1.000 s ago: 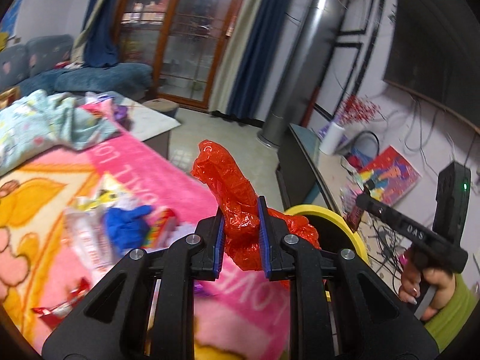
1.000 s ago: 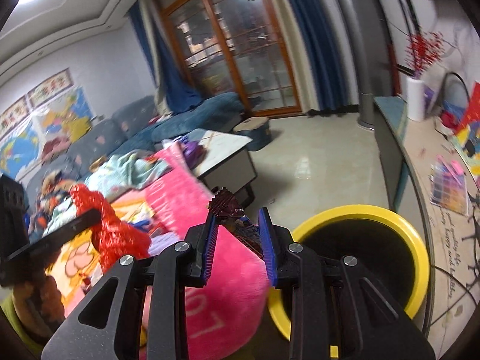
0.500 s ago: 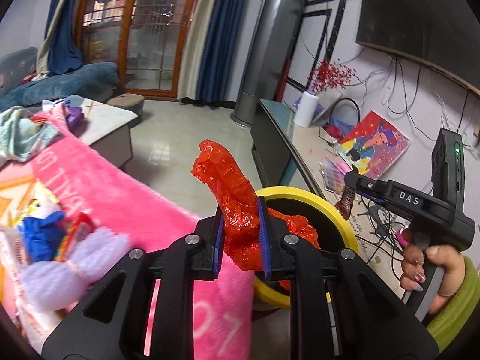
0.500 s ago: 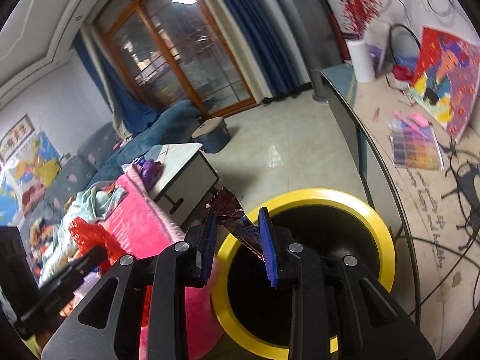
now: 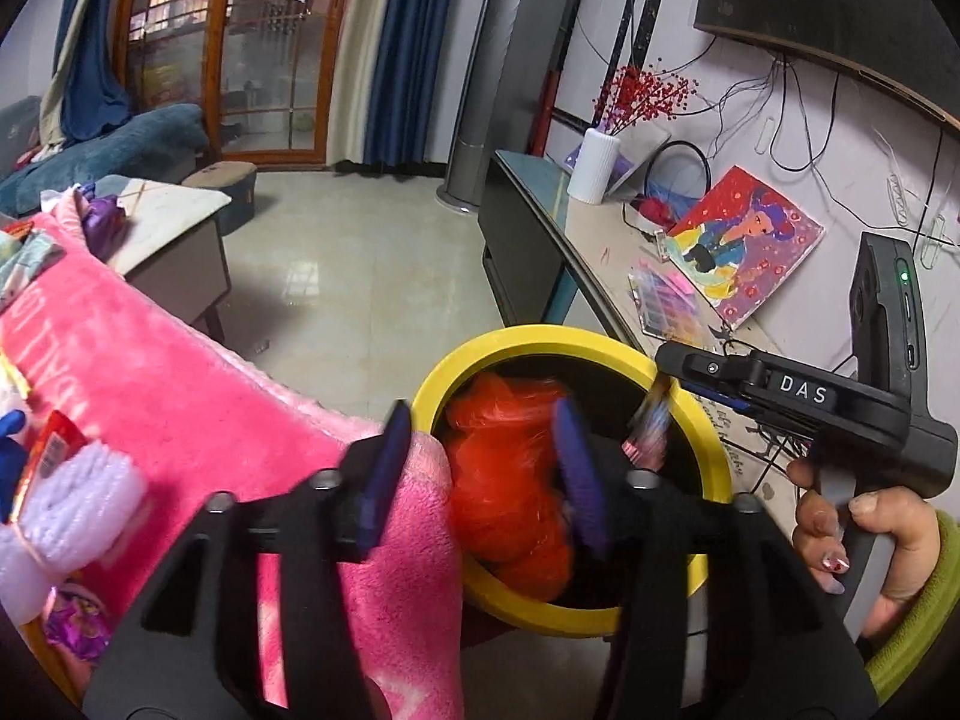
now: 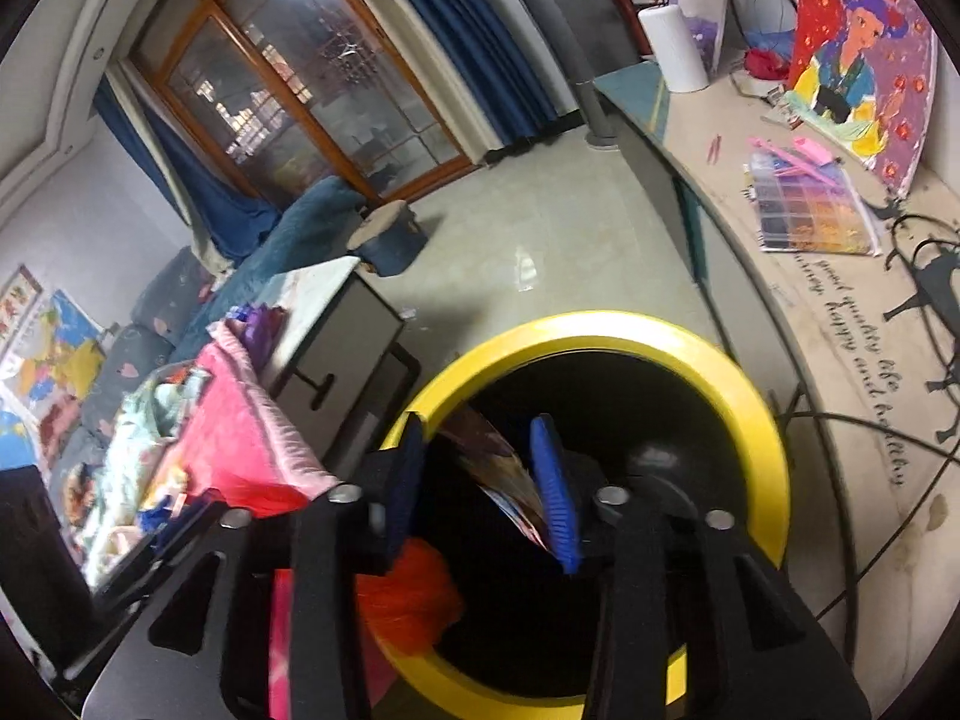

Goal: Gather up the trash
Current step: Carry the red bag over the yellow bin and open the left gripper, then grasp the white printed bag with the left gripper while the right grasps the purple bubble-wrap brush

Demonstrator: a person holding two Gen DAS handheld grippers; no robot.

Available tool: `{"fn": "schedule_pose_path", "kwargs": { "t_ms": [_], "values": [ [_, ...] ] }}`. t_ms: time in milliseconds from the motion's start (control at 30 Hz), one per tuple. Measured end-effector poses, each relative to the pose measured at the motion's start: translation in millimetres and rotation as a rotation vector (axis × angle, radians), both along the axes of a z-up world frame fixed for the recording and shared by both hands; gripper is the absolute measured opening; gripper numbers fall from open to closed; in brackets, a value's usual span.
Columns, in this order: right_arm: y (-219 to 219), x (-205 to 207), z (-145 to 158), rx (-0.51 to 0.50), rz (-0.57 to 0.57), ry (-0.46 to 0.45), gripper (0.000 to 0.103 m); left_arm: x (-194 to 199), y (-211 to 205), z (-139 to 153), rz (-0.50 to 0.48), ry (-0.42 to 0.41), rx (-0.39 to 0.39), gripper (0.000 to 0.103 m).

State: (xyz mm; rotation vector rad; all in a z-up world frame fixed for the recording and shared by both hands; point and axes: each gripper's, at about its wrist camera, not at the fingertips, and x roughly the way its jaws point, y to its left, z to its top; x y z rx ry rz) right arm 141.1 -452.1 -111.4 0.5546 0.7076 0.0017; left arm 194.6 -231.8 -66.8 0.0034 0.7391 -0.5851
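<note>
Looking down both wrist views, we find the yellow-rimmed bin (image 5: 576,354) directly beneath both tools, its mouth facing up beside the pink blanket (image 5: 198,396). Our left hand-held gripper (image 5: 480,468) has its jaws spread wide; the red plastic bag (image 5: 510,480) lies between and below them, blurred, inside the rim, apparently loose. Our right hand-held gripper (image 6: 480,468) is likewise parted, and the snack wrapper (image 6: 510,474) hangs slantwise between its pads, long axis pointing into the bin; whether it touches the right pad we cannot tell. Half a second ago both tools were clamped on their pieces, above the rim.
</note>
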Motion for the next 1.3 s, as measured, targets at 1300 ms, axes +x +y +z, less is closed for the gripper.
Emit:
{"fn": "schedule_pose_path", "kwargs": {
  "t_ms": [1300],
  "values": [
    [192.9, -39.4, 79.0, -0.398, 0.363, -0.269, 0.073, -45.1, 191.7, 69.0, 0.49, -0.178, -0.07, 0.092]
  ]
}}
